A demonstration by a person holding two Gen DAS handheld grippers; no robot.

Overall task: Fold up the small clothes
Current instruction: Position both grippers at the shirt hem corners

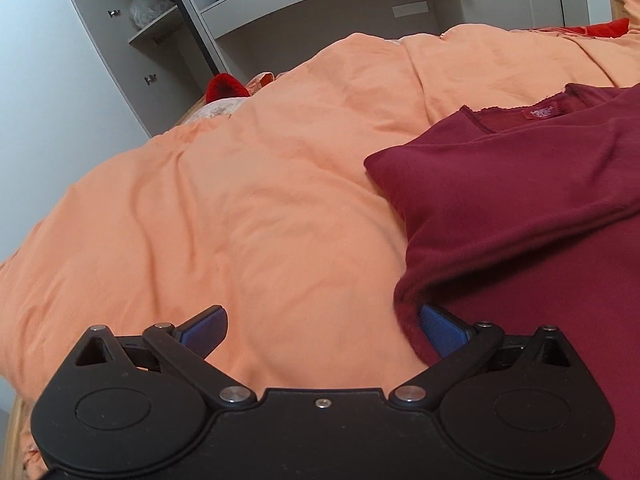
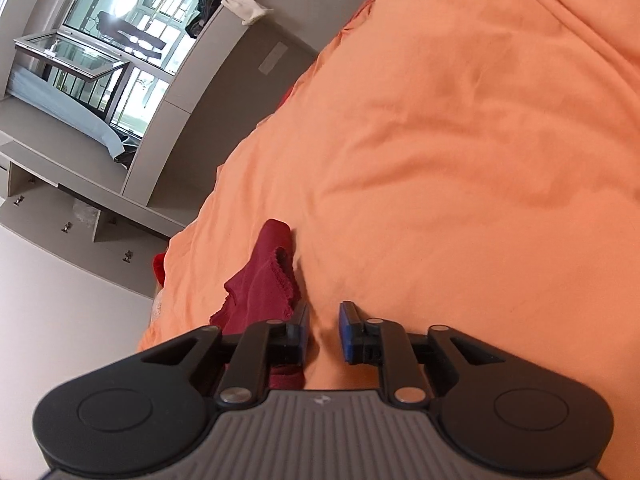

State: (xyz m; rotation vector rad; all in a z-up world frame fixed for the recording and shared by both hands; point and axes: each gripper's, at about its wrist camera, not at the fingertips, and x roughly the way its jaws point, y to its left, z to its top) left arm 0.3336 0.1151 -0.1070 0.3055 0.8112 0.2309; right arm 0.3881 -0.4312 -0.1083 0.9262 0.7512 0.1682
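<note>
A maroon long-sleeved top [image 1: 520, 208] lies on the orange duvet [image 1: 260, 200] at the right of the left wrist view, one part folded over the body, its neck label facing up. My left gripper [image 1: 324, 328] stands wide open low over the duvet. Its right pad [image 1: 442, 330] rests against the top's near edge, and its left pad [image 1: 204, 328] is over bare duvet. In the right wrist view my right gripper [image 2: 324, 330] has its jaws a little apart, with only orange duvet [image 2: 440, 140] showing between them. A bunched scalloped edge of the maroon top [image 2: 264, 284] lies just left of its left finger.
Grey wardrobe doors with small knobs [image 1: 80, 80] and open shelves [image 1: 160, 20] stand beyond the bed's far left. A red cushion [image 1: 224, 86] sits at the duvet's far edge. A window [image 2: 120, 40] and a white cloth [image 2: 244, 4] on a ledge show in the right wrist view.
</note>
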